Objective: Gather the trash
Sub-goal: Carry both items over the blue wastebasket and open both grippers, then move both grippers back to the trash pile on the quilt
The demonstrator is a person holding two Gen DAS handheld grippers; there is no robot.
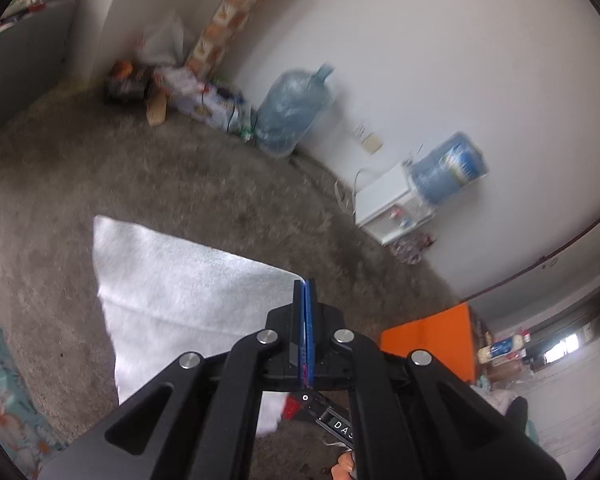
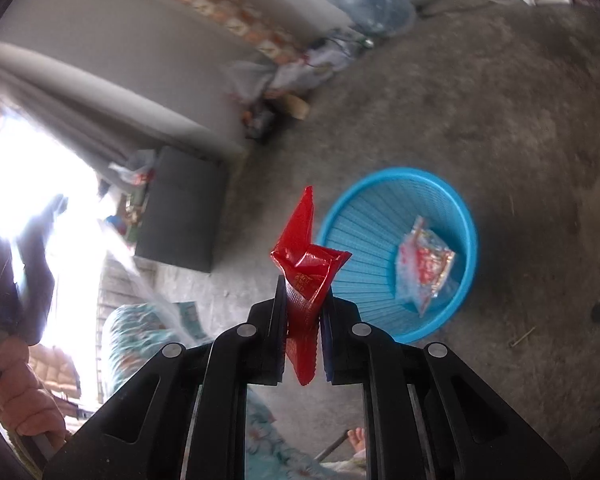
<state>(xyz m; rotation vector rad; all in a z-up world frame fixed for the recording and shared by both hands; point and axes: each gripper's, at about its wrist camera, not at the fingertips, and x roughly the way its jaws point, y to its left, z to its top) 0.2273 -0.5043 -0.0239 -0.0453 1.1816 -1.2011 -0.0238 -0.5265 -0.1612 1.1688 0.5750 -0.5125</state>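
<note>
Right claw (image 2: 303,304), red wrapper (image 2: 306,268) lengthwise forward

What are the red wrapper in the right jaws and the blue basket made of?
Red wrapper: thin glossy plastic film, judging by sharp creases, specular highlights and a crimped, serrated end seal; a foil lining is possible but not visible. Blue basket: molded rigid plastic, uniform colour, smooth rolled rim and slatted ribbed walls. The packet inside it looks like clear printed film, though blur leaves that open.
</note>
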